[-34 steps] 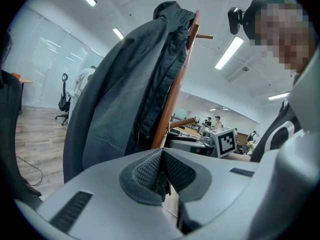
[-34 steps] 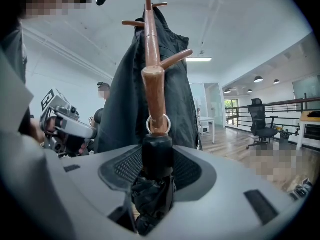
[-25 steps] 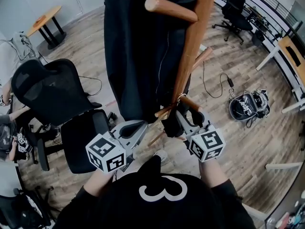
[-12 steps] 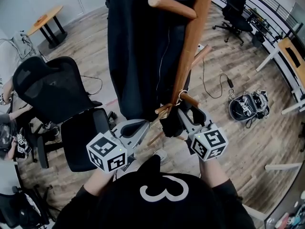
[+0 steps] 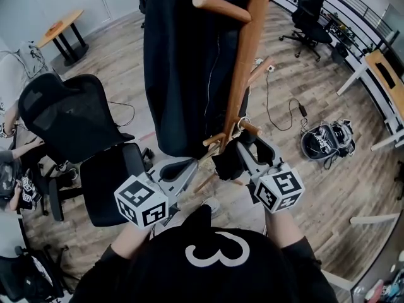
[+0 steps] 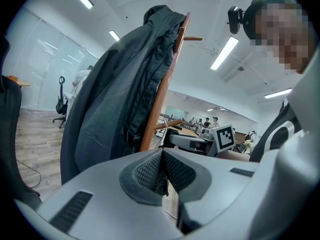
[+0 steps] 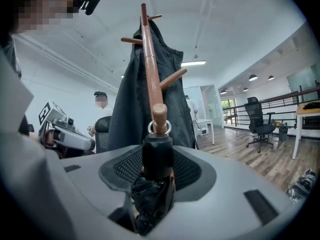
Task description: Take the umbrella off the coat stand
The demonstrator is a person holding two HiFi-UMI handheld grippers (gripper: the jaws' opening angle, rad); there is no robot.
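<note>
Your right gripper (image 7: 158, 170) is clamped on the black umbrella (image 7: 151, 200) because its ring (image 7: 159, 128) hangs on the coat stand's (image 5: 245, 62) low peg (image 7: 159, 114), while your left gripper (image 6: 162, 173), jaws together, holds nothing.

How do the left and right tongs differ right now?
Left tongs are shut and empty; right tongs grip the folded black umbrella. Left tongs touch nothing, short of the dark coat; right tongs are at the peg that the umbrella's ring loops. Both point at the coat stand.
</note>
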